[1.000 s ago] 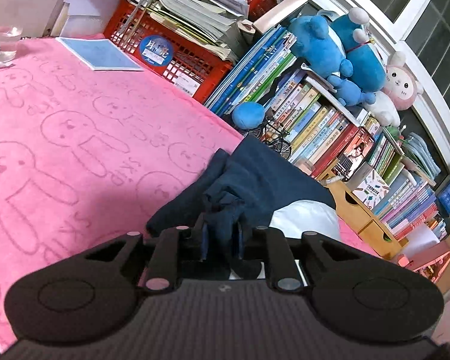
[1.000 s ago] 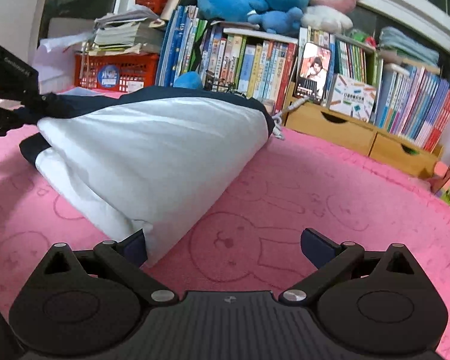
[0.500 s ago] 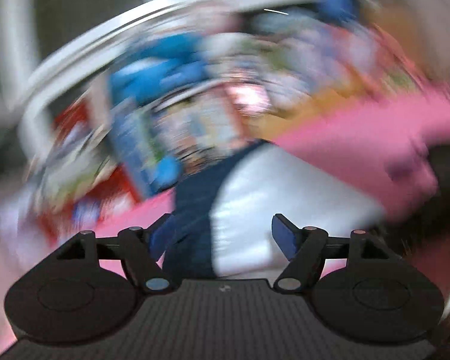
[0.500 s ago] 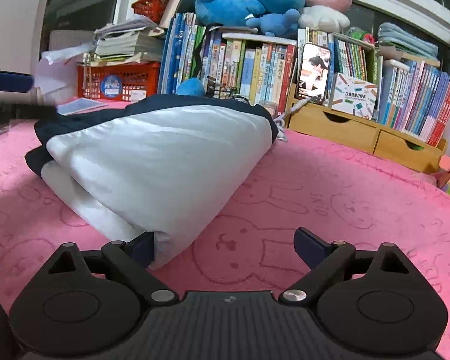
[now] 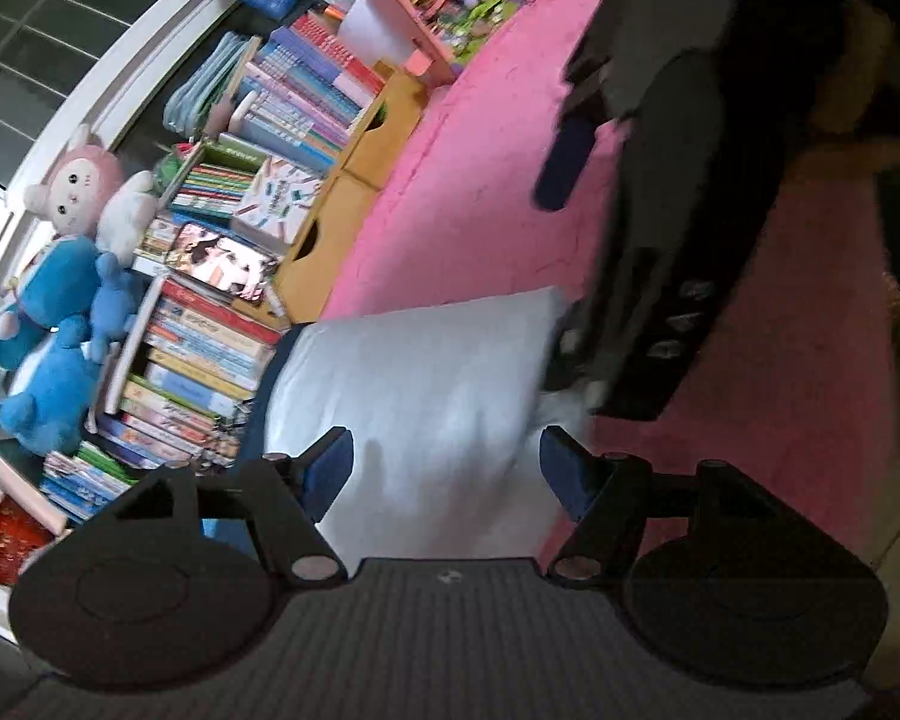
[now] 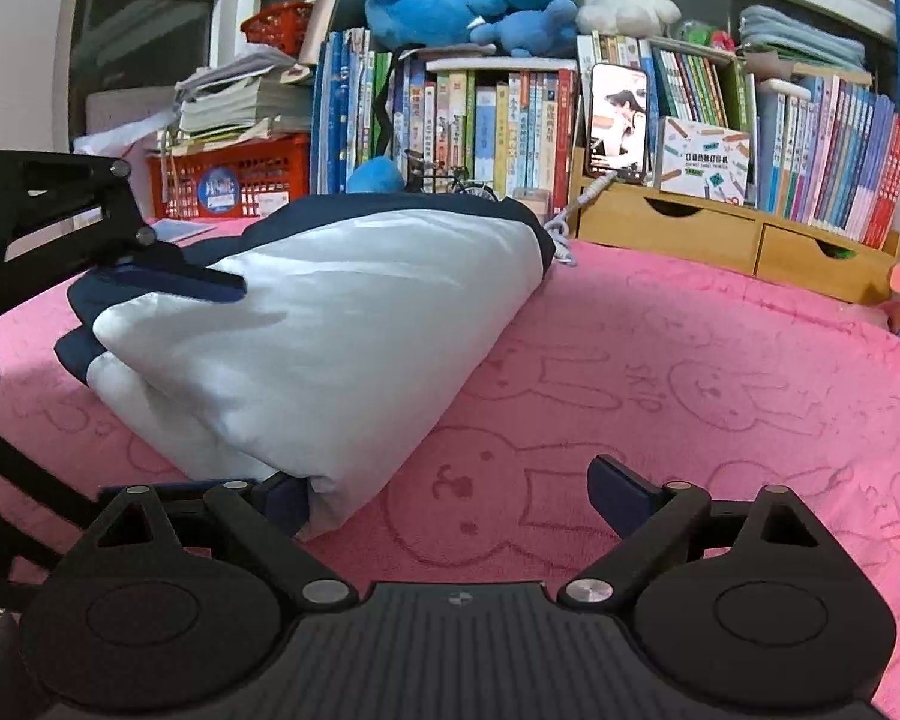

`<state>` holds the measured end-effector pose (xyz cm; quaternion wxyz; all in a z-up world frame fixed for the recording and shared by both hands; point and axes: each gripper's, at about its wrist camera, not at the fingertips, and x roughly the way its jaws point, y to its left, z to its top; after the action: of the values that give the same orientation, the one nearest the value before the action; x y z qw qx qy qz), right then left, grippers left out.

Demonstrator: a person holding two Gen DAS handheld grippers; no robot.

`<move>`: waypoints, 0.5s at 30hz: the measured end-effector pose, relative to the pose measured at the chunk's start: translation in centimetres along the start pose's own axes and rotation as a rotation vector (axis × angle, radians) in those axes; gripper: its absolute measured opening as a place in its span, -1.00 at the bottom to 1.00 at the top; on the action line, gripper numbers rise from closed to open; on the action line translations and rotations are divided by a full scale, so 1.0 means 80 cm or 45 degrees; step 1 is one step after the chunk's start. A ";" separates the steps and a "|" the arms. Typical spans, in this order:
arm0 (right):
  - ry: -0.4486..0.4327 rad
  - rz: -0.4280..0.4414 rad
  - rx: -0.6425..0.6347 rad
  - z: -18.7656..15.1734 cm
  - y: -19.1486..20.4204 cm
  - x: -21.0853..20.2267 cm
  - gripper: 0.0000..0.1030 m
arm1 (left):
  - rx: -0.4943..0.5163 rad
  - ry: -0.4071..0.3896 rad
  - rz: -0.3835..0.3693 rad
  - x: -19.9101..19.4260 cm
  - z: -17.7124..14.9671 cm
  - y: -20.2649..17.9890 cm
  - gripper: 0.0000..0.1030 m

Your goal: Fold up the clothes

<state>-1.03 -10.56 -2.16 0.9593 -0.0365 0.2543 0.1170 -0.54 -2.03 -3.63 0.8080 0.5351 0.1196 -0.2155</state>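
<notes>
The garment (image 6: pixel 330 324) lies folded into a compact bundle on the pink blanket (image 6: pixel 690 396); both grippers, left (image 5: pixel 447 462) and right (image 6: pixel 444 498), are spread wide, nothing grasped. Little seems left.

- Supporting surface: pink towel (image 6: pixel 720 396) with rabbit outlines, spread flat.
- Lying directly on it: folded white and navy garment (image 6: pixel 330 324), resting toward the left.
- At the far edge: wooden drawer unit (image 6: pixel 732 240), red basket (image 6: pixel 228 180) and a row of upright books (image 6: pixel 480 126).
</notes>
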 end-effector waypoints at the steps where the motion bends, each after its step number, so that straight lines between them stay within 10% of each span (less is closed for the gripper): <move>1: -0.001 -0.003 -0.003 0.000 0.001 0.000 0.83 | -0.020 0.022 0.030 0.006 -0.002 0.006 0.34; 6: -0.007 -0.023 -0.026 -0.001 0.006 -0.001 0.83 | 0.005 0.118 0.271 0.029 -0.021 0.025 0.18; 11: -0.020 -0.059 -0.058 0.000 0.012 -0.004 0.80 | 0.089 0.202 0.291 0.036 -0.042 0.025 -0.32; 15: -0.149 -0.192 -0.328 0.022 0.031 -0.019 0.22 | 0.037 0.277 0.294 0.038 -0.056 0.038 -0.56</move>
<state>-2.09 -8.27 0.12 0.9659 -0.1714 0.1775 0.0783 3.80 2.42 -4.21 0.8019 0.5771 0.1410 -0.0638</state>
